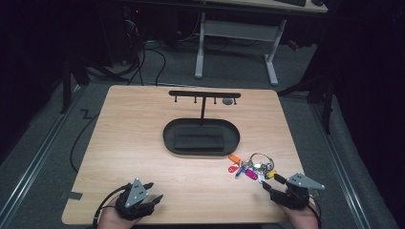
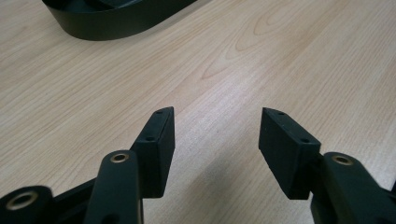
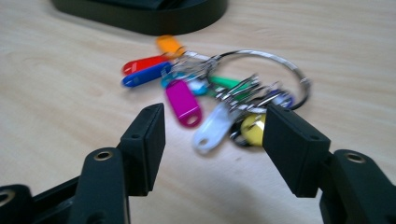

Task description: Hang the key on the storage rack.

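Observation:
A bunch of keys with coloured plastic tags on a large metal ring (image 1: 250,168) (image 3: 219,88) lies on the wooden table, right of centre near the front. My right gripper (image 1: 270,182) (image 3: 214,135) is open just in front of the bunch; the white tag (image 3: 211,126) and the yellow tag (image 3: 253,129) lie between its jaws, and the pads are not pressing on them. My left gripper (image 1: 154,192) (image 2: 217,140) is open at the table's front left, with bare wood between its jaws. A black key stand with an oval base (image 1: 201,137) and a hook bar (image 1: 204,94) stands mid-table.
The wooden table (image 1: 143,143) has its front edge just below both hands. A cable (image 1: 79,138) trails over the left edge to the floor. A white-legged desk (image 1: 236,33) stands beyond the far edge. The stand's oval base (image 2: 116,21) (image 3: 154,14) rises ahead of each gripper.

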A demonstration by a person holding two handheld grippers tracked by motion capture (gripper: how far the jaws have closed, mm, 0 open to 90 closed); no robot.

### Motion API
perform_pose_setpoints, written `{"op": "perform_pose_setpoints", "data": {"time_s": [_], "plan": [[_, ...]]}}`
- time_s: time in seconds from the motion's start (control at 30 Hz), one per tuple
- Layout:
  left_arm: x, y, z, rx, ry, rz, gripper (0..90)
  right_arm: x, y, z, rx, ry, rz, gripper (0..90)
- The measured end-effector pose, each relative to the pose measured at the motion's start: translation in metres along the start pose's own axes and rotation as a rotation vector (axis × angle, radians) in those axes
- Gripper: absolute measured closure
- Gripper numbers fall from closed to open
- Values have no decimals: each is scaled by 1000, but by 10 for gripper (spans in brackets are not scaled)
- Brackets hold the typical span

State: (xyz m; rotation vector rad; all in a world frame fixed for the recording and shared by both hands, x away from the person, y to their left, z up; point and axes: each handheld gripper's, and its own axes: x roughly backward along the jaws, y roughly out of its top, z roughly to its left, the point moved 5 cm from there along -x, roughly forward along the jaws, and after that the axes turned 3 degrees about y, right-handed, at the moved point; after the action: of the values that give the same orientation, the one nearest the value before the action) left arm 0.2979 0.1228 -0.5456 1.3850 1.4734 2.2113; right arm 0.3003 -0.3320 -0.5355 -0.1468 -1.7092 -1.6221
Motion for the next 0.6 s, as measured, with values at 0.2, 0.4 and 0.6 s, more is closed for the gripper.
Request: {"op": "perform_pose_setpoints", "data": {"time_s": [0.2,0.4,0.6], "plan": [[2,-3,-3,-40,-19,2,457,-3,24,-16,10,-68,115,453],[3,-2,-3,-43,-32,-10,457,-22,47,-32,-9,-80,278,557],[-2,-5,-6,-49,-54,20,458,-47,58,-52,9,-124,480,586]]}}
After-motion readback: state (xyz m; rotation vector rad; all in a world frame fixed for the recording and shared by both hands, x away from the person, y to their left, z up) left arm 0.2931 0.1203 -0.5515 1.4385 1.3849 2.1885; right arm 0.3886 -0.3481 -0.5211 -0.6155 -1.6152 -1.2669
